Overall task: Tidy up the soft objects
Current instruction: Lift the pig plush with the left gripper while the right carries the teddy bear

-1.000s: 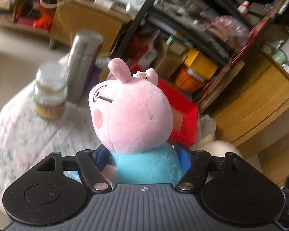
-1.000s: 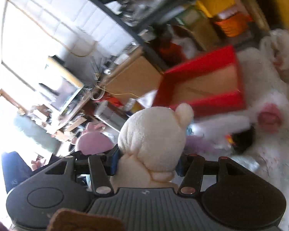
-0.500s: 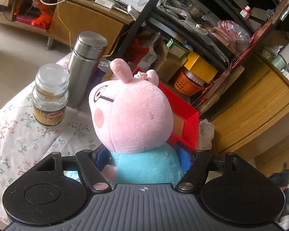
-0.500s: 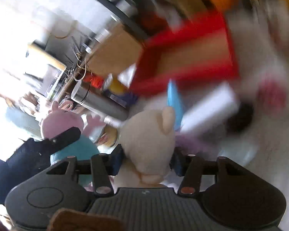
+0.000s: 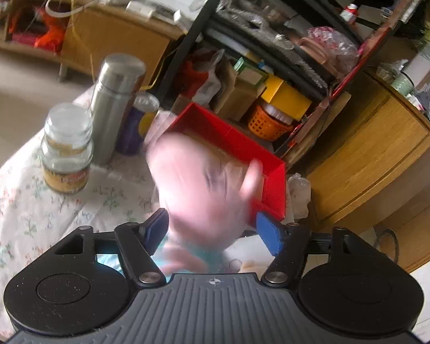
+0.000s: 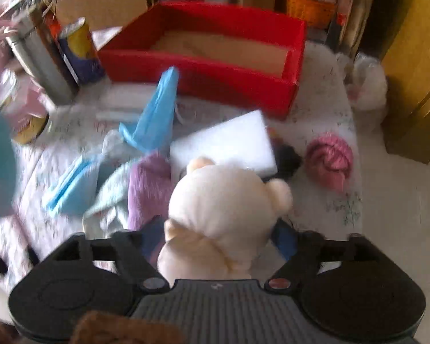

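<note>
A pink pig plush (image 5: pixel 200 183) with a teal body shows as a blur between the jaws of my left gripper (image 5: pixel 213 226). It has sagged, and its body does not fill the gap. The jaws are closing slightly, and the right blue pad (image 5: pixel 269 235) stands clear of the pig. Beyond it sits the red box (image 5: pixel 229 134), with a bare brown bottom. My right gripper (image 6: pixel 219 235) is opening with a cream bear plush (image 6: pixel 223 200) loose between its jaws. It points down at the table, short of the red box (image 6: pixel 203 68).
Ahead of the bear on the floral cloth lie a blue cloth (image 6: pixel 157 114), a white foam block (image 6: pixel 226 143), a pink yarn ball (image 6: pixel 329 163) and a purple cloth (image 6: pixel 149 183). A steel flask (image 5: pixel 114 100), a glass jar (image 5: pixel 66 149) and a can (image 5: pixel 134 126) stand left of the box.
The pig has tipped and dropped lower between the left jaws, now blurred. The right gripper swung down toward the table and box, and its jaws widened around the bear.
</note>
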Demonstrator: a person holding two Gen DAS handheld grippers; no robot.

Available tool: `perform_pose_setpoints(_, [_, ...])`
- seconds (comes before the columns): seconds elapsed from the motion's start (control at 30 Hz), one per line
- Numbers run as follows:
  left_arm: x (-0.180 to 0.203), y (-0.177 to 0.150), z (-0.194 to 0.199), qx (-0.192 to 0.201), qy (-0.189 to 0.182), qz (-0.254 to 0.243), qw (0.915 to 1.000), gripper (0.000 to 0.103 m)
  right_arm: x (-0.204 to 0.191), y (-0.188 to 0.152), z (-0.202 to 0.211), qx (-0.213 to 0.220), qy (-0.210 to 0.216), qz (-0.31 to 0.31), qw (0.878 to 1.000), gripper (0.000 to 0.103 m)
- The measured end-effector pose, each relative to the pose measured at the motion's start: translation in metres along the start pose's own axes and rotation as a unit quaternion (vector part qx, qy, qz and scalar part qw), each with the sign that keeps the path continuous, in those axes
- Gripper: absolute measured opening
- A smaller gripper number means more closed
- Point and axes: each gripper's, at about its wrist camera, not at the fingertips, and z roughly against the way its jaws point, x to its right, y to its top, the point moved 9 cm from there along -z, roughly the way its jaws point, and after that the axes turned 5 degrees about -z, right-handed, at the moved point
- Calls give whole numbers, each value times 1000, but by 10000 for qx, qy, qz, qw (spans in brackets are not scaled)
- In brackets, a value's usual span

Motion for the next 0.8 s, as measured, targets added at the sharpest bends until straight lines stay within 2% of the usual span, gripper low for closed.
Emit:
perform_pose_setpoints(0.07, [5, -1, 2, 80, 121, -262, 9996, 68, 7, -6, 2, 39, 58, -83, 9999, 33])
perform_pose_setpoints(0.13, [8, -10, -8, -103, 320, -609, 9976, 68, 10, -10, -6, -108, 141, -256, 9995, 25])
perform_pose_setpoints(0.23, [-4, -35, -38, -745, 543, -768, 9928, 64, 15, -17, -9, -139, 282, -460, 9984, 24])
perform_pose_setpoints(0.33, [-17, -29, -60, -789, 741, -585, 9924, 65, 17, -18, -15, -108, 449, -633, 9969, 30])
perform_pose_setpoints(0.37, [-17, -23, -65, -771, 725, -557, 9928, 69, 17, -17, -19, -122, 474, -654, 9967, 31])
perform_pose_setpoints(0.43, [-9, -20, -83, -1049, 581, -716, 9902, 73, 14, -19, -28, -249, 648, -770, 9946, 33])
perform_pose_setpoints(0.5, [-8, -26, -101, -1263, 919, -1087, 9817, 70, 10, -20, -28, -239, 655, -545, 9961, 30])
perform_pose_setpoints(0.57, [-11, -42, -123, -1569, 1343, -1563, 9659, 66, 9, -18, -20, -151, 768, -447, 9959, 25])
perform_pose_setpoints(0.6, [-14, -52, -134, -1767, 1400, -1651, 9602, 66, 11, -18, -13, -121, 920, -503, 9944, 22])
perform_pose_setpoints(0.67, [-10, -61, -143, -1878, 1251, -1592, 9611, 64, 18, -18, 2, 7, 1156, -571, 9917, 21])
perform_pose_setpoints(0.73, [-6, -58, -144, -1845, 1345, -1736, 9580, 63, 26, -15, 16, 137, 1400, -762, 9871, 21])
perform_pose_setpoints(0.8, [-6, -58, -142, -1897, 1350, -1635, 9587, 62, 32, -11, 29, 250, 1730, -1022, 9793, 21])
